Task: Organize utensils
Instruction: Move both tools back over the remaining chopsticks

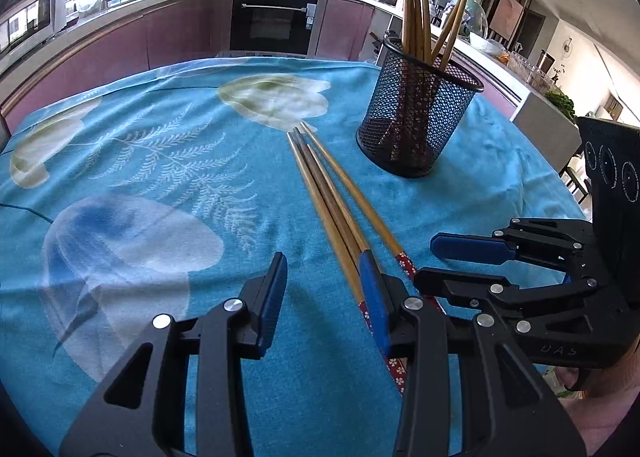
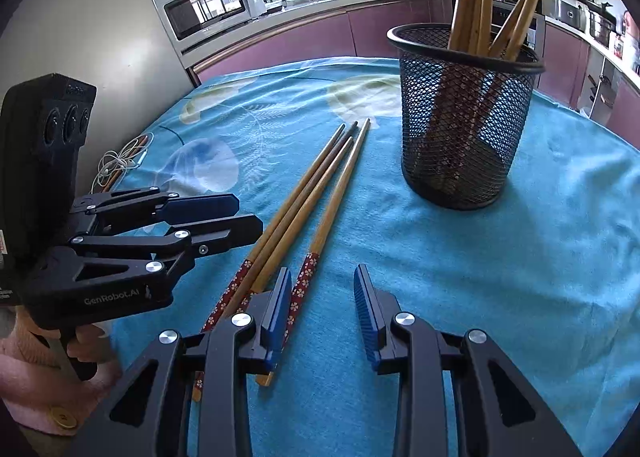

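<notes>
Two hand-held grippers hover low over a kitchen table draped in a blue floral tablecloth (image 1: 168, 161), with loose chopsticks (image 1: 324, 197) between them. In the left wrist view, the left gripper (image 1: 326, 297) has its jaws parted and empty, nothing between the blue pads; the chopsticks lie just at its 3 o'clock side, their patterned ends passing under its right finger, the shafts running off toward 11 o'clock. In the right wrist view, the right gripper (image 2: 322, 313) likewise stands parted with only cloth between its pads; the chopsticks (image 2: 316, 193) lie at its 9 to 10 o'clock, their handle ends tucked beneath its left finger, tips pointing toward 1 o'clock.

The loose chopsticks are wooden, tan to darker brown, tapering to slim tips, with red handle ends printed in small white flowers. They lie flat and nearly parallel, three bunched together and touching, one slightly apart on the holder's side.

A black mesh holder (image 1: 416, 117) stands upright on the cloth, at 1 o'clock from the left gripper, near the chopstick tips but not touching them. More chopsticks (image 1: 418, 9) stand in it, fanned apart, slim ends up, their red handles showing through the mesh.
</notes>
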Motion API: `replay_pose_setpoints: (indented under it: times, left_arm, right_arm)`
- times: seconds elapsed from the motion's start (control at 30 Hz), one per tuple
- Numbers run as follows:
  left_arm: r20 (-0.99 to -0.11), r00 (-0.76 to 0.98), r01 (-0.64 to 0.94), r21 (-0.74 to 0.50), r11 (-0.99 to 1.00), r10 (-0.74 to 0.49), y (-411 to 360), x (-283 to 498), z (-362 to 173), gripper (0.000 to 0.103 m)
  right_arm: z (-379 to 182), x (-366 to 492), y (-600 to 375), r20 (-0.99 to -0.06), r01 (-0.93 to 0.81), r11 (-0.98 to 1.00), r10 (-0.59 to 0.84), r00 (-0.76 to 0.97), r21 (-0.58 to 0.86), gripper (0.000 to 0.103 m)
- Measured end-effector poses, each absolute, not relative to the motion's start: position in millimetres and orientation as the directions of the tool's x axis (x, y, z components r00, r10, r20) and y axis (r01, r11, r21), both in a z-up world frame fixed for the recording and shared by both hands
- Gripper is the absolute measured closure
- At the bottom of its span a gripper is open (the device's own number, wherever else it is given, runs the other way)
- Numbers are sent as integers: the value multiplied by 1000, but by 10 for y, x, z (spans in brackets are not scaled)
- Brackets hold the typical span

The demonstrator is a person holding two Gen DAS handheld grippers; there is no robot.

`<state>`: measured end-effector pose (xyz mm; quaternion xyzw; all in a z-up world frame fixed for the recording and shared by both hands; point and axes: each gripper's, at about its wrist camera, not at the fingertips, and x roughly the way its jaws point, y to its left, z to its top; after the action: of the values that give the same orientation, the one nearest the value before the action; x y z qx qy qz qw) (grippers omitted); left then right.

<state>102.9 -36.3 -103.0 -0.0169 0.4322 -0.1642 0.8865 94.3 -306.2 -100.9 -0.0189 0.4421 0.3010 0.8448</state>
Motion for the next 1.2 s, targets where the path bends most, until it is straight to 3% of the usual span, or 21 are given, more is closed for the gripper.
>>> replay_pose_setpoints:
  times: [0.47,0.77,1.2]
  left_arm:
    - [-772,583,271,-108,956,-253,-432,1064,-1086,65]
    - [-778,576,240,-131,962,-250,-370,1091,-1069,78]
    - [-785,582,226,-94,970,-212,-387,1241,-1088,77]
  right_arm:
    - [-1008,951,-3091,-754,-525,816,499,427,242,73]
    - [-1008,985,-3094,-758,-515,824,489,432,237,73]
    - [-1010,1199,-2962,-760,-507,831,477,441,227,74]
